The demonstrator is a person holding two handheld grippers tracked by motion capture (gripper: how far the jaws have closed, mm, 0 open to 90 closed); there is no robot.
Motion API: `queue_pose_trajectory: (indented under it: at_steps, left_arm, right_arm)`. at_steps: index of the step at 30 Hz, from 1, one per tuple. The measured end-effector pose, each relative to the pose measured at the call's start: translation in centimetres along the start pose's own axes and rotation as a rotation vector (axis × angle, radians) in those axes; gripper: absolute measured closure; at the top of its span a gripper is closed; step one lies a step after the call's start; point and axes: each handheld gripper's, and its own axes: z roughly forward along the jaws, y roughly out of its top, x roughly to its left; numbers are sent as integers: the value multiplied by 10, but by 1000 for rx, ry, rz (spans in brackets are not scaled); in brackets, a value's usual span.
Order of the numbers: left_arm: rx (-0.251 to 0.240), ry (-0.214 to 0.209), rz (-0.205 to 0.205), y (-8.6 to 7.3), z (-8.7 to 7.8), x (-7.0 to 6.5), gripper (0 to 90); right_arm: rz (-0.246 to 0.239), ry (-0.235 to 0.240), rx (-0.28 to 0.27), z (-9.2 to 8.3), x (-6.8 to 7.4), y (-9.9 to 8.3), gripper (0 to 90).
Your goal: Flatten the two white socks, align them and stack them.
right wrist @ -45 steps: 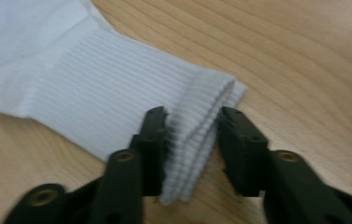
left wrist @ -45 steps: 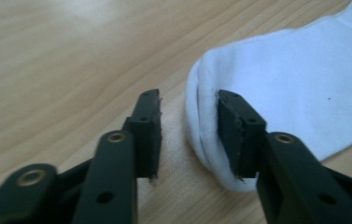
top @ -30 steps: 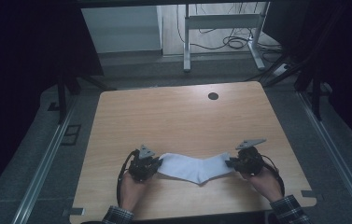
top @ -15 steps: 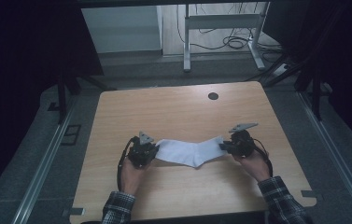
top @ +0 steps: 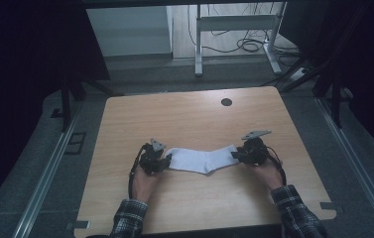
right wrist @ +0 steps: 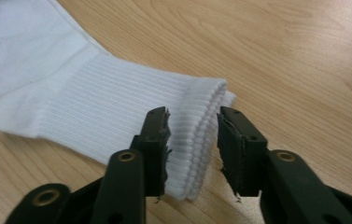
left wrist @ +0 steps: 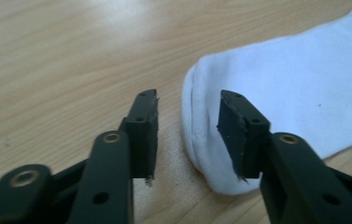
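Here a white sock (top: 202, 160) lies flat on the desk (top: 189, 119), the left gripper (left wrist: 187, 128) open at its toe, the right gripper (right wrist: 192, 140) open around its ribbed cuff

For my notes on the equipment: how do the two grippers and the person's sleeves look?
Both the left gripper and the right gripper are black, each with a grey three-cornered plate on top and a trailing black cable. The flat black jaws have brass-coloured rivets. The sleeves are plaid.
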Motion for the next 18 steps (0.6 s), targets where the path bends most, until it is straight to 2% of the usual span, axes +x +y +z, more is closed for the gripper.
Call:
queue_pose_trajectory:
  at_steps: [5, 7, 11, 14, 18]
  left_arm:
    - [-23, -1, 0, 3, -10, 0, 508]
    - [-33, -12, 4, 3, -15, -1, 504]
    - [-48, -40, 12, 0, -25, -2, 418]
    - [-60, -73, 21, -3, -35, -3, 371]
    - [-66, -89, 33, -5, -44, -5, 330]
  right_arm:
    - [-11, 6, -25, -8, 3, 1, 562]
    - [-14, 6, -28, -10, 3, 1, 554]
    - [-34, 9, -51, -19, 6, 2, 511]
    - [-54, 20, -66, -28, 10, 1, 442]
    - [-70, 25, -71, -34, 12, -1, 414]
